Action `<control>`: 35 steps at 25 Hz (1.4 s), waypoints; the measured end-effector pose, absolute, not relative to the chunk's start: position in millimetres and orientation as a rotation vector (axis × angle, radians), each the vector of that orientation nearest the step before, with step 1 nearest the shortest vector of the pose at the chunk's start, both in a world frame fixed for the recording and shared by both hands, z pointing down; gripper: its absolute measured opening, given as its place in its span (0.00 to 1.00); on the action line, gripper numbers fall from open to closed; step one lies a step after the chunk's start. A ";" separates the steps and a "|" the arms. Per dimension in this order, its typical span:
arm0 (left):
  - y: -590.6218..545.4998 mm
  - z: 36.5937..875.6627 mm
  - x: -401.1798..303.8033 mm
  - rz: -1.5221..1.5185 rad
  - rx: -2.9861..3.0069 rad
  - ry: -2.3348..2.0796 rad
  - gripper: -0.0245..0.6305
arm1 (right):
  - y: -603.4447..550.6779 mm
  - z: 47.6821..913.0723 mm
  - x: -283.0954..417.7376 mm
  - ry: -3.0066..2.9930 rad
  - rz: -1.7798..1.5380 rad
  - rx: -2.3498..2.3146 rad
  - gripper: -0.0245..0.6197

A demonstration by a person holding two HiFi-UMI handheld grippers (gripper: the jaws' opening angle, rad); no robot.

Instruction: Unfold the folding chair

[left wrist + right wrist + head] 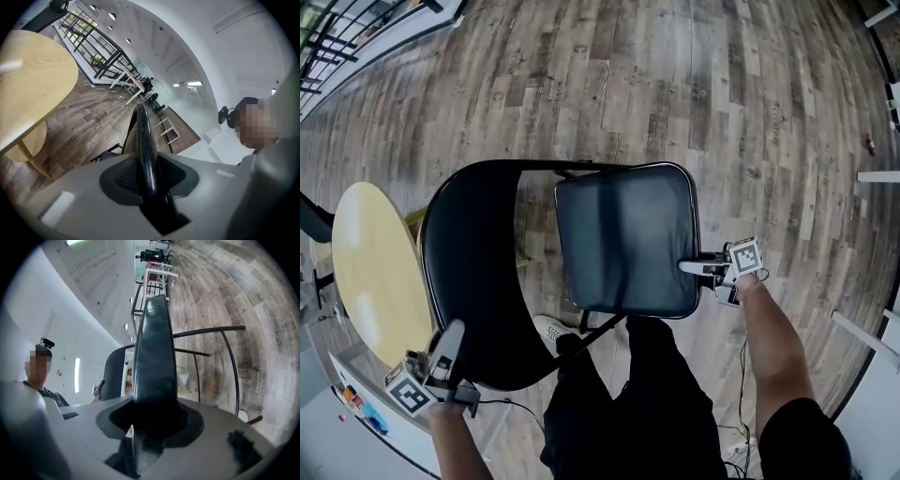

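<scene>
On the floor [722,94] beside the table [370,272], gripping the chair [553,166] two-handed: left gripper [450,337] clenched on the backrest [469,262], right gripper [692,267] clenched on the seat [623,239] edge. Looks mid-unfold. Next, probably pressing the seat flat while steadying the backrest.

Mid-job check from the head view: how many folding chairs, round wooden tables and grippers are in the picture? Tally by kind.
folding chair: 1
round wooden table: 1
grippers: 2, the left gripper and the right gripper, both clamped on the folding chair
Total: 4
</scene>
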State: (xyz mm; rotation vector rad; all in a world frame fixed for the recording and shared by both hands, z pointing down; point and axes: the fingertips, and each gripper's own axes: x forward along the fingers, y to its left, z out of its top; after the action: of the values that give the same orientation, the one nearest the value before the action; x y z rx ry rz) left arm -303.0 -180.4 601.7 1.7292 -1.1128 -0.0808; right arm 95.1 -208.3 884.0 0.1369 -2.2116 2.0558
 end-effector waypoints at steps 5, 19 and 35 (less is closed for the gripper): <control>-181.5 617.7 -306.6 -0.134 1.735 -1.083 0.20 | -211.6 900.4 111.3 -2.218 2.087 0.099 0.30; -188.3 655.4 -286.9 -0.145 1.746 -1.067 0.20 | -223.7 970.4 164.6 -2.182 2.091 0.271 0.36; -194.1 656.4 -216.8 -0.183 1.722 -1.004 0.22 | -229.7 1016.1 209.3 -2.188 2.101 0.348 0.41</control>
State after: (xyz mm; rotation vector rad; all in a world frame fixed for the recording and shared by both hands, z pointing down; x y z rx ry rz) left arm -216.8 -194.1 656.4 1.7215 -1.0040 -0.1829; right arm 209.3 -229.7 1016.1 0.3483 -2.1879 2.1008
